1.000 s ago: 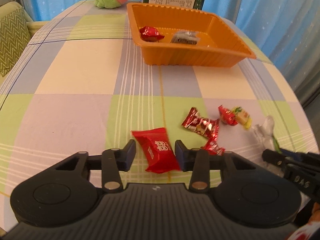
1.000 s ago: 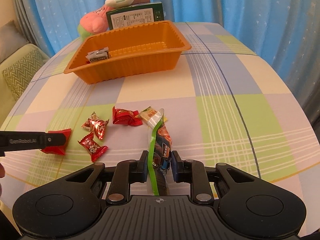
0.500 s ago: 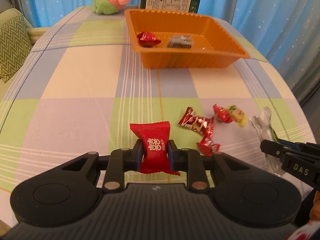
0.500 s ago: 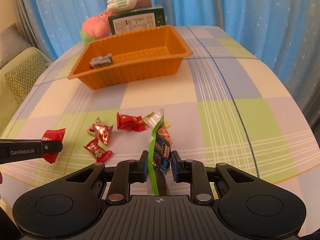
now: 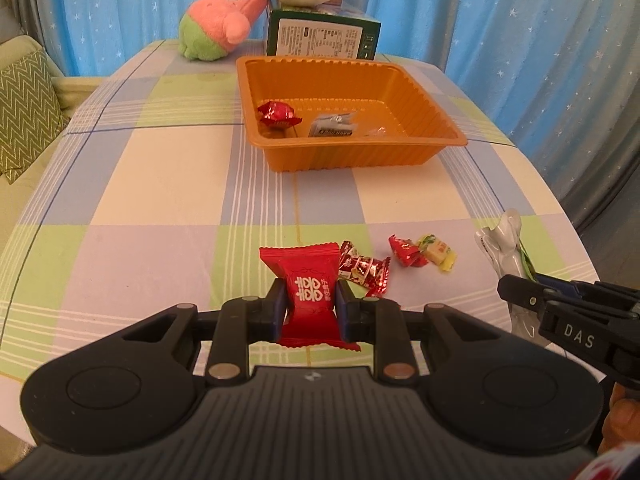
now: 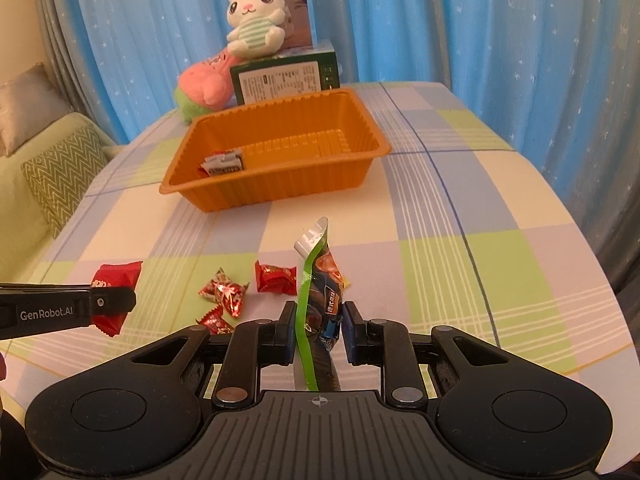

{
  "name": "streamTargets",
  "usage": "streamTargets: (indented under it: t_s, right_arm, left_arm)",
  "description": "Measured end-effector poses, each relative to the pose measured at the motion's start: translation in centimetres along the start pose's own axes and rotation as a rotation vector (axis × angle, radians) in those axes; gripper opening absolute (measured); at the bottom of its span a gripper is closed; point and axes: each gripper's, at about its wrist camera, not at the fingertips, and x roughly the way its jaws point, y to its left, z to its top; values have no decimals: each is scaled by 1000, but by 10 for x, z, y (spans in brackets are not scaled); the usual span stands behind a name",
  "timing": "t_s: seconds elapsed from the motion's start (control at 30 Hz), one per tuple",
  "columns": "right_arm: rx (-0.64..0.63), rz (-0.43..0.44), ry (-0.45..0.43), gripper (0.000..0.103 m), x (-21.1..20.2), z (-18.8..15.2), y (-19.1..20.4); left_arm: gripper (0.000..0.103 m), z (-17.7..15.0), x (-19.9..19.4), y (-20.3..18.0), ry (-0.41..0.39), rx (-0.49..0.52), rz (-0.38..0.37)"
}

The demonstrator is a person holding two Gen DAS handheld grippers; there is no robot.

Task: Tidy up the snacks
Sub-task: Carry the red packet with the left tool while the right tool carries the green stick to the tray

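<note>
My left gripper (image 5: 311,307) is shut on a red snack packet (image 5: 310,280) with white characters, held above the checked tablecloth. In the right wrist view my right gripper (image 6: 319,330) is shut on a green-edged snack pouch (image 6: 320,280) that stands upright between its pads. An orange tray (image 5: 434,110) sits farther back with a red candy (image 5: 277,114) and a grey packet (image 5: 331,128) inside. On the cloth lie a red-and-silver candy (image 5: 364,267), a red candy (image 5: 405,251) and a yellow candy (image 5: 437,253). The same loose candies (image 6: 224,292) show left of my right gripper.
Behind the tray stand a green box (image 5: 322,34), a pink and green plush (image 5: 218,28) and a white rabbit plush (image 6: 256,20). Blue star curtains (image 6: 480,20) hang behind the table. A sofa with a zigzag cushion (image 5: 24,112) lies to the left.
My left gripper closed on the red packet and lifted it off the cloth. My right gripper rose with the pouch; the tray and plush toys show fuller in both views.
</note>
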Motion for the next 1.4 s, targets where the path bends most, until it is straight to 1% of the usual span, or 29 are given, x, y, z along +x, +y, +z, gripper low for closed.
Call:
streamTargets:
  t_s: [0.2,0.43,0.77,0.97,1.2,1.4]
  right_arm:
    - [-2,4,-18,23,-9,5,1]
    - [-5,20,-17,23,-12,14,1]
    - [-30,34,-34,23,-5,50,-1]
    - [-44,33,-42,23,7,73,-5]
    - [-51,46,-44,23,26,106,-10]
    - [-60,69,-33,23,48,140,-10]
  left_arm:
    - [23,5,-10,-4,-21,8,-6]
    - [23,13,-14,-7,-31,19,-15]
    - [23,31,-9,-14,-31,25,-48]
    - [23,52,-1,-19,-38,26,-66]
    - [23,88,14,-24,-56,29,-81]
    - [23,120,35,-18,-62,50,-57]
